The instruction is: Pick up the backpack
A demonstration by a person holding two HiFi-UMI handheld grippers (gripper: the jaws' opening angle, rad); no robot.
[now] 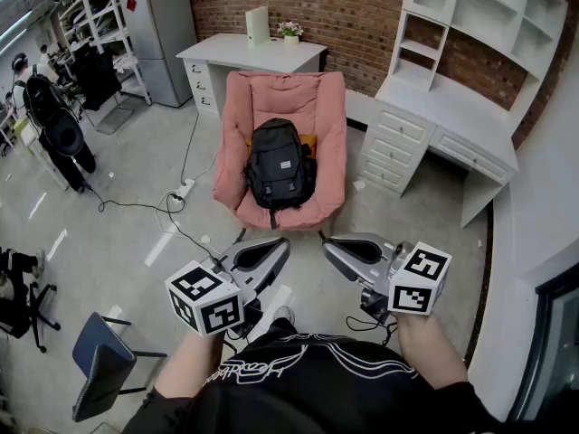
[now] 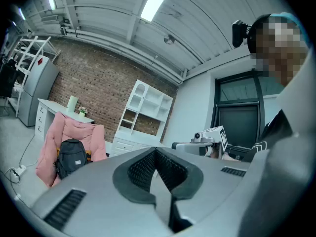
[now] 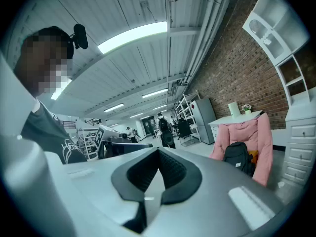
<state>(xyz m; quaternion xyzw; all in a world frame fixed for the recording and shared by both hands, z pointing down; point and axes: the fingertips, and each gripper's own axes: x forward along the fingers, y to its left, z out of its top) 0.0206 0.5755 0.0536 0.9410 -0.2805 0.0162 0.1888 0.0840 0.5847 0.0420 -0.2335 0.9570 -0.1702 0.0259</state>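
Close to your body you hold your left gripper [image 1: 276, 245] and your right gripper [image 1: 330, 245] side by side, a little apart, both pointing forward. The jaws of each one are squeezed tight together, with nothing between them. By your left side a blue chair [image 1: 104, 364] stands on the gray floor [image 1: 136, 260]. A bit further on, a black cable [image 1: 136, 208] runs over the floor to a white power strip [image 1: 184, 188]. Past your grippers, well away from both, sits a pink soft chair [image 1: 317, 107]. The black backpack [image 1: 280, 164] rests upright on its seat and leans on the pink back. It has a small pale label on its front. Something orange peeks out behind it. Behind the pink soft chair stands a white desk [image 1: 226, 54] with a little flower pot [image 1: 290, 33] on top, against a red brick wall [image 1: 353, 7]. Off to your right is a white shelf unit [image 1: 452, 107]
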